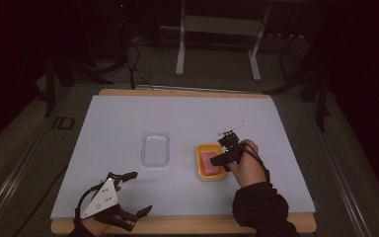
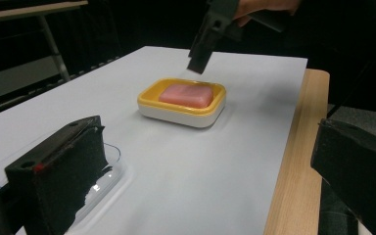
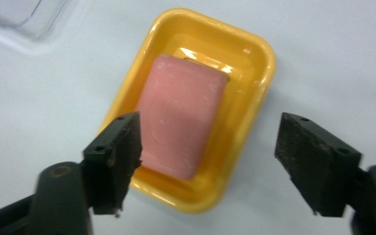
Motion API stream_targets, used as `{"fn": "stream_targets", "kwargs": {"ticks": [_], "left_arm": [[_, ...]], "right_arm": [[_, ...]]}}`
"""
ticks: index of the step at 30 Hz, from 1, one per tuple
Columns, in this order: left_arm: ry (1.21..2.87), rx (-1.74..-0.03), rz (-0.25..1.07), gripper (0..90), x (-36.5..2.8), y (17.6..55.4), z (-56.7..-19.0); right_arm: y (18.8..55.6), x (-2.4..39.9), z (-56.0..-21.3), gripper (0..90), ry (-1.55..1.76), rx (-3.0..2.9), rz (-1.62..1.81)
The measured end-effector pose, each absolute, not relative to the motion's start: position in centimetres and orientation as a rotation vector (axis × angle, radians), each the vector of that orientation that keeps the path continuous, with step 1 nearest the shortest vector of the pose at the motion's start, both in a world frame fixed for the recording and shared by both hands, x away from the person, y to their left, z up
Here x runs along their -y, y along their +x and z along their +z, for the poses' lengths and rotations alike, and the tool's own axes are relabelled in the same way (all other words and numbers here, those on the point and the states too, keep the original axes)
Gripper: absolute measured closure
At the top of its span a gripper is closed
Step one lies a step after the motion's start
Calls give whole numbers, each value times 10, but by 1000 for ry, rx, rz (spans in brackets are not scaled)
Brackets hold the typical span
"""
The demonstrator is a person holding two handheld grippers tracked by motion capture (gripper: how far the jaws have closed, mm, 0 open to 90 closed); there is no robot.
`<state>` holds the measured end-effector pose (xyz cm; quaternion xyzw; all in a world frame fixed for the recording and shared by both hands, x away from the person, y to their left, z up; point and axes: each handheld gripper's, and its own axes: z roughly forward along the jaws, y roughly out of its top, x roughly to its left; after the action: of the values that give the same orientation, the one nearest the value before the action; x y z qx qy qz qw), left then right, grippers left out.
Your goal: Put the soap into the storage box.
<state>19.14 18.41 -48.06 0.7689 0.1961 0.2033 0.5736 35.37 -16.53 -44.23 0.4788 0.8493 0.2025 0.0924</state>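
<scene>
A pink soap bar [image 1: 208,162] lies in a yellow soap dish [image 1: 198,163] right of the table's middle. My right gripper [image 1: 221,149] hovers just above the dish, open, with nothing between its jaws. In the right gripper view the soap [image 3: 181,112] lies in the dish [image 3: 254,63] below the open right gripper [image 3: 208,156]. A clear plastic tray [image 1: 155,149] sits left of the dish. My left gripper [image 1: 140,192] rests open near the front left edge. The left gripper view looks between the spread jaws of the left gripper [image 2: 210,171] toward the dish [image 2: 176,110].
A white sheet [image 1: 177,113] covers the wooden table [image 1: 187,224]. A white metal frame [image 1: 180,49] and cables [image 1: 135,69] stand on the floor behind the table. The clear tray [image 2: 107,171] lies close by my left jaw.
</scene>
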Motion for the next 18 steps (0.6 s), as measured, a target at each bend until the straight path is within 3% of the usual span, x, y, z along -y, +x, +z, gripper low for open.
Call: {"fn": "stream_targets", "kwargs": {"ticks": [11,18], "left_arm": [[1802,-460,478,6,-184,191,-481],[1801,-461,478,6,-184,191,-481]], "right_arm": [[343,209,-429,216,1313,-2440,768],[334,232,-431,135,1175,-2442,802]]}}
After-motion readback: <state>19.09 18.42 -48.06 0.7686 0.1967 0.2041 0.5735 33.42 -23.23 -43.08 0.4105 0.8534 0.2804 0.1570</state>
